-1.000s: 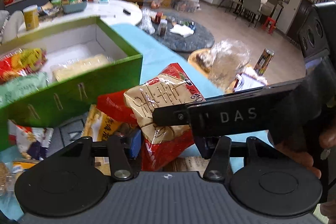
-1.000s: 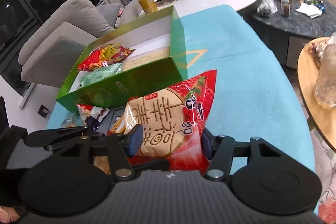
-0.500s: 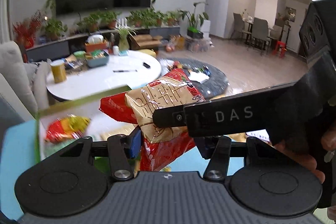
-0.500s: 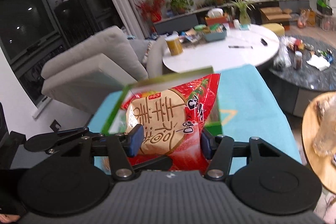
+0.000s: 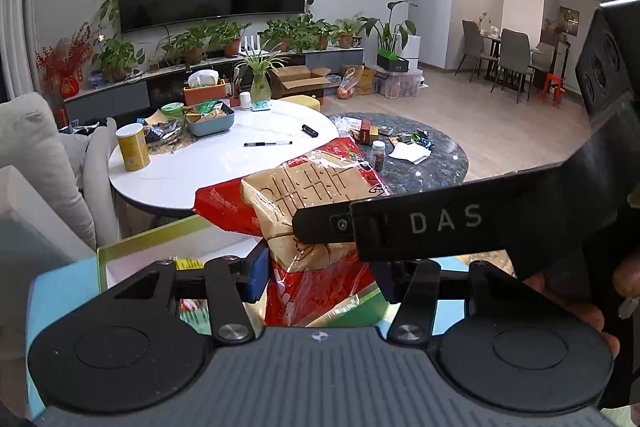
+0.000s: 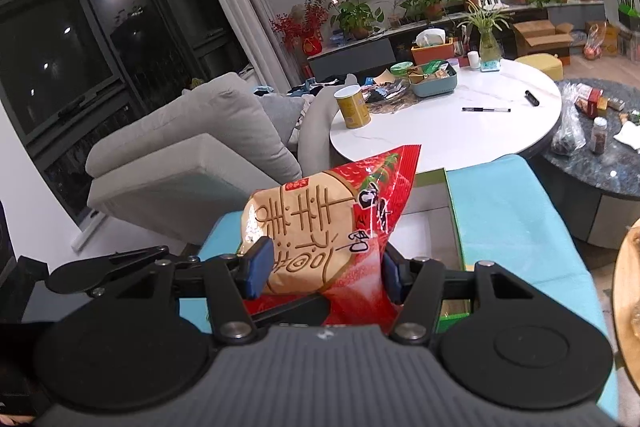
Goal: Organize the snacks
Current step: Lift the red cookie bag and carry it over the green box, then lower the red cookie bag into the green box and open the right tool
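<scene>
Red and tan plastic fills the middle of both views: you have one snack bag (image 6: 324, 227), printed with large tan characters, raised above the green box (image 6: 452, 211). Your right gripper (image 6: 322, 273) pinches the bag's lower part between its two blue-padded fingers (image 6: 258, 267), which press in from either side. In the left wrist view the same bag (image 5: 304, 211) sits between the fingers of your left gripper (image 5: 320, 267), and its left blue pad (image 5: 260, 273) lies against the plastic. The other finger is hidden behind the black body of the right gripper's handle, so you cannot tell whether the left one truly clamps the bag or only rests beside it.

The box counts as one, open at the top, white inside, standing on the teal-covered bench (image 6: 516, 211). Part of its interior is hidden by the bag and the grippers; in the left view one yellow packet (image 5: 188, 263) peeks out at its near edge.

Beyond the bench stands one round white table (image 6: 448, 131) carrying one yellow can (image 6: 352, 107), one grey-blue tray (image 6: 434, 83) of small packets, one pen (image 6: 486, 110) and one small dark object (image 6: 532, 98). One dark marble table (image 6: 592, 163) sits to its right, and one grey sofa (image 6: 192, 147) to its left.
</scene>
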Demonstrator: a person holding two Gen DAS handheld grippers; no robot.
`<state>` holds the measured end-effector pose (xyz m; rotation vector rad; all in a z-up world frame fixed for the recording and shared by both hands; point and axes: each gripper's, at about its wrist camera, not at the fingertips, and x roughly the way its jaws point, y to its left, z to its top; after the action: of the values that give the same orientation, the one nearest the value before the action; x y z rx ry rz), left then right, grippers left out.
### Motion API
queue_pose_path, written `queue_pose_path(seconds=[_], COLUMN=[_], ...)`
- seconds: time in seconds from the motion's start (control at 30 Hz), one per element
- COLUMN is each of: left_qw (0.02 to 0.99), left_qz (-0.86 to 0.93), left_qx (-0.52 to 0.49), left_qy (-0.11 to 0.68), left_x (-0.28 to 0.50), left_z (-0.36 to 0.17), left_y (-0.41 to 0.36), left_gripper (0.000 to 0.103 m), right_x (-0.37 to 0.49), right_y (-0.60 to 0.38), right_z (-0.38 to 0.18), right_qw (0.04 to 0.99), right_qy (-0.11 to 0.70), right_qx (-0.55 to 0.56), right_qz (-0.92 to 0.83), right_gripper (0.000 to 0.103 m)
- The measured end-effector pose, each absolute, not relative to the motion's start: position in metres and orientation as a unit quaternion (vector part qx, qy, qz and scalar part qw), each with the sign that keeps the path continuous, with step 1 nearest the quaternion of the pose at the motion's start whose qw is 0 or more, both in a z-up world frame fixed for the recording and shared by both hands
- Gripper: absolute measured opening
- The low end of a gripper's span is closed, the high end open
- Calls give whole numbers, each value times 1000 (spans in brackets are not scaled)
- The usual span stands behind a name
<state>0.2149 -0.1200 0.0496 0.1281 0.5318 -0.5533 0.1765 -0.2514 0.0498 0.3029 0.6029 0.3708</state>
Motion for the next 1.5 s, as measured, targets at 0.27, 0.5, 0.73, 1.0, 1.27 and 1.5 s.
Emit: queue_pose_path(seconds=[0.27,0.5,0.73,1.0,1.27,1.5], left_qw=[917,910,908,927,937,946], left_qz=[-277,-274,-264,-216,-213,-203], left_qx=[49,49,59,39,59,55], left_qy=[282,307,319,303,270,248], left_x=[268,303,323,330,303,269], left_z=[28,1,-20,-20,5,30], left_y=[-127,-131,-129,-108,-104,-91], left_gripper=[49,49,49,49,51,54], right_x=[213,249,270,265,237,216], right_y=[-253,-255,-253,-266,-261,-259], right_z=[37,11,-11,-12,6,28], right_qw=[926,918,908,921,932,934], right_qy=[309,331,351,325,306,295], right_qx=[144,151,163,164,130,132], right_qz=[162,155,159,141,146,153], right_gripper=[56,56,56,56,56,56])
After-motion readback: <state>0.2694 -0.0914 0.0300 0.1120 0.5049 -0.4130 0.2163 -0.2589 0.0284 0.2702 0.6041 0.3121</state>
